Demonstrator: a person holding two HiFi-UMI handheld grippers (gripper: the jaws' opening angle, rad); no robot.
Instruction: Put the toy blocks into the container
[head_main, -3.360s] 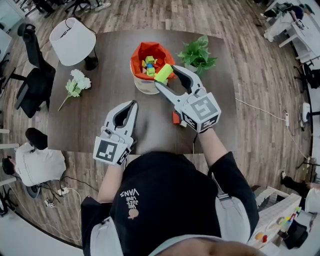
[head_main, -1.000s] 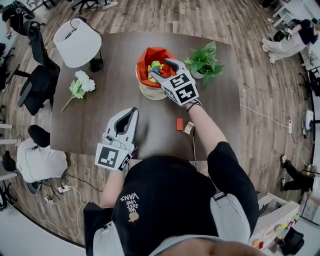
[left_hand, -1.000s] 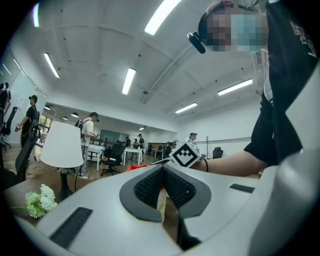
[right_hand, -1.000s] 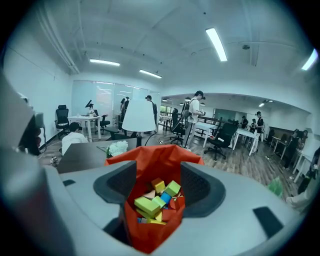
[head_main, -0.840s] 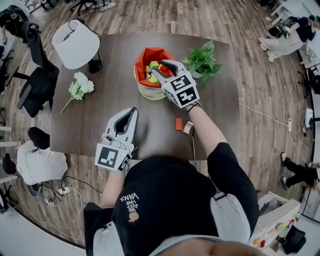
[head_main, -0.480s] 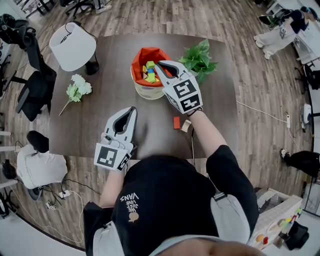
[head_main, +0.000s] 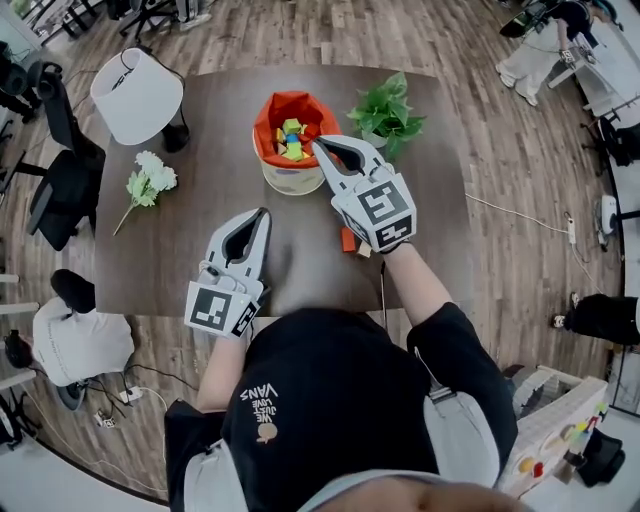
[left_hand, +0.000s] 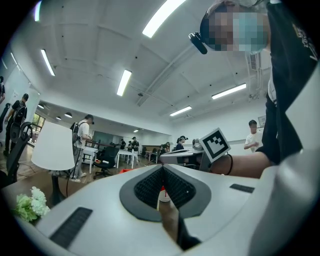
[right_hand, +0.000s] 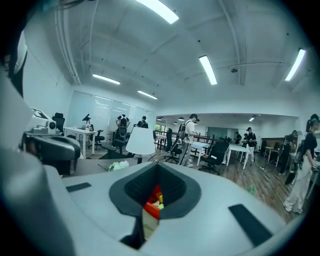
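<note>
Though we see it only overhead, block (head_main: 347, 238): on surface (head_main: 215, 110).
Right gripper (head_main: 320, 146): jaws clenched, empty.
Left gripper (head_main: 264, 213): jaws clenched too.

Open office: desks (right_hand: 77, 131), swivel chairs (right_hand: 216, 152)

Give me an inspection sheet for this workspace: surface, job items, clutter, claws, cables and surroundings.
Surface: dark brown table.
Job's things: container with an orange liner holds several coloured blocks; a red block lies on the table, partly hidden behind the right claw.
Clutter: lamp, white flowers, potted plant.
Grippers: left claw shut and empty, near the table's front edge; right claw has just closed with nothing between its jaws, tips by the container's rim.
Cables: thin cable runs off the table's near edge; floor cable to the right.
Surroundings: wood floor, office chair, people at the edges.
</note>
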